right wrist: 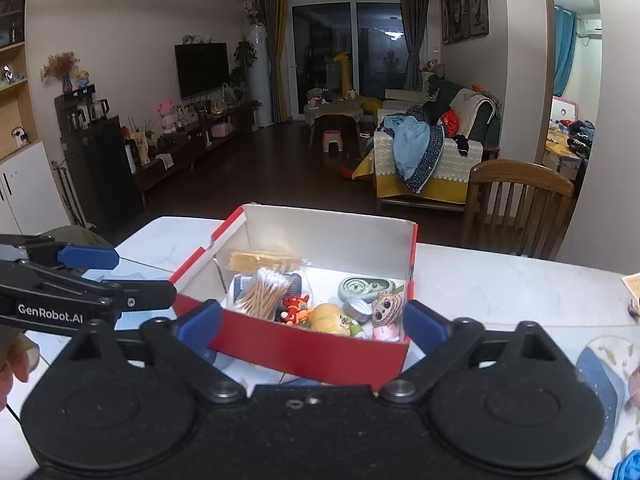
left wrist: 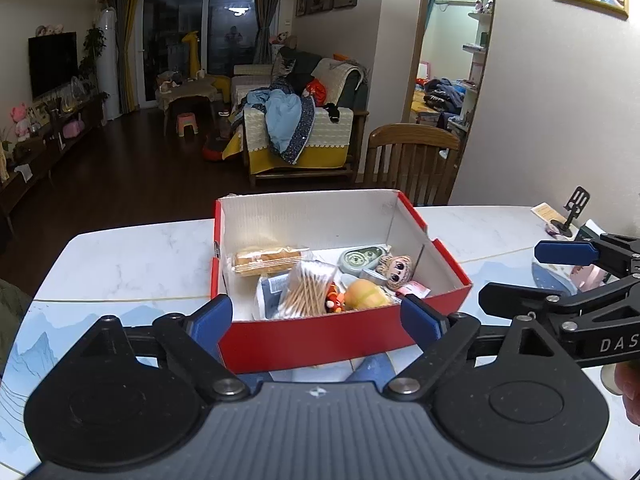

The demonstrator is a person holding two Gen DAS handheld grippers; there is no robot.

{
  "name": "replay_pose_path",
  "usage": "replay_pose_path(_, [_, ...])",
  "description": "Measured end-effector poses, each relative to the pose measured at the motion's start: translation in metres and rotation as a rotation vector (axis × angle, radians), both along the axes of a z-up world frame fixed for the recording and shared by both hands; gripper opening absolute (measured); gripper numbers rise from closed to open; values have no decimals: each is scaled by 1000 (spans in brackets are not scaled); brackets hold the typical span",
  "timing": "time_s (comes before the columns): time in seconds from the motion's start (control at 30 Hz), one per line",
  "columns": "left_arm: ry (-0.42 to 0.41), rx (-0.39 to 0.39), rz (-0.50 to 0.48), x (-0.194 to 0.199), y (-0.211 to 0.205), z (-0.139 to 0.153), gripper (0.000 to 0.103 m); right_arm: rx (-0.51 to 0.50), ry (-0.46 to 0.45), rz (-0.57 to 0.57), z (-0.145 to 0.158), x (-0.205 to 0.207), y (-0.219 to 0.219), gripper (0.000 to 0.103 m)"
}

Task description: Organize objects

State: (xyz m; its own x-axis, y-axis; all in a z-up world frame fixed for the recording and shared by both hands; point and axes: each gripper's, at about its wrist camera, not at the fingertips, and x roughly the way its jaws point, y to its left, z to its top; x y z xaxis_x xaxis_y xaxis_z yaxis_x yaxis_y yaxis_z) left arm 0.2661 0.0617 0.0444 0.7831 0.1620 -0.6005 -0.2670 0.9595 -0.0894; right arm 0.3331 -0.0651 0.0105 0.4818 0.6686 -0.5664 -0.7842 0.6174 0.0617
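Note:
A red cardboard box [left wrist: 320, 340] [right wrist: 304, 354] with a white inside stands on the marble table [left wrist: 120, 264]. In it lie a wrapped biscuit pack [left wrist: 266, 260], a bag of cotton swabs [left wrist: 308, 294] [right wrist: 266, 294], a green tape-like case [left wrist: 360, 258], a doll head [left wrist: 396, 270] [right wrist: 386, 308], a yellow fruit toy [left wrist: 366, 296] and a small red figure [right wrist: 294, 308]. My left gripper [left wrist: 316, 318] [right wrist: 128, 276] hangs open just before the box's near wall, holding nothing. My right gripper [right wrist: 311, 322] [left wrist: 532, 274] is open too, beside the left one, with nothing between its pads.
A wooden chair [left wrist: 412, 160] [right wrist: 516, 204] stands behind the table's far edge. A black phone stand [left wrist: 574, 212] and a card sit at the far right of the table. A blue and pink item [right wrist: 600, 392] lies near the right gripper. A person's fingers [right wrist: 16, 360] show at the frame edge.

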Motion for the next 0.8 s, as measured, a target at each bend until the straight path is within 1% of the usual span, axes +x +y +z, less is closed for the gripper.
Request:
replay_pose_path(0.03, [-4,-2,-2,-4,-2,0,97,5,0,-5,0,-1,-2,102])
replay_pose_path(0.07, [-8,-7,0,-7,-3,0,102,11,0,-6,1,-3,-4,103])
replay_pose_path(0.23, [-19,-26,-6,-20,-7,-1,103,28,1,3,2,-11,-13,103])
replay_pose_path(0.43, [-30,-51,-5,-30,-10,0,103,27,-27,29,3,-23,-17,103])
replay_pose_path(0.57, [-28,-56,2,-33,-10,1,103,30,-17,37,3,-28,-21,103])
replay_pose_path(0.73, [-21,-10,26,-37,-14,4,103,39,-4,33,3,-30,-24,103])
replay_pose_path(0.8, [-19,-3,35,-37,-14,5,103,39,2,30,3,-30,-25,103])
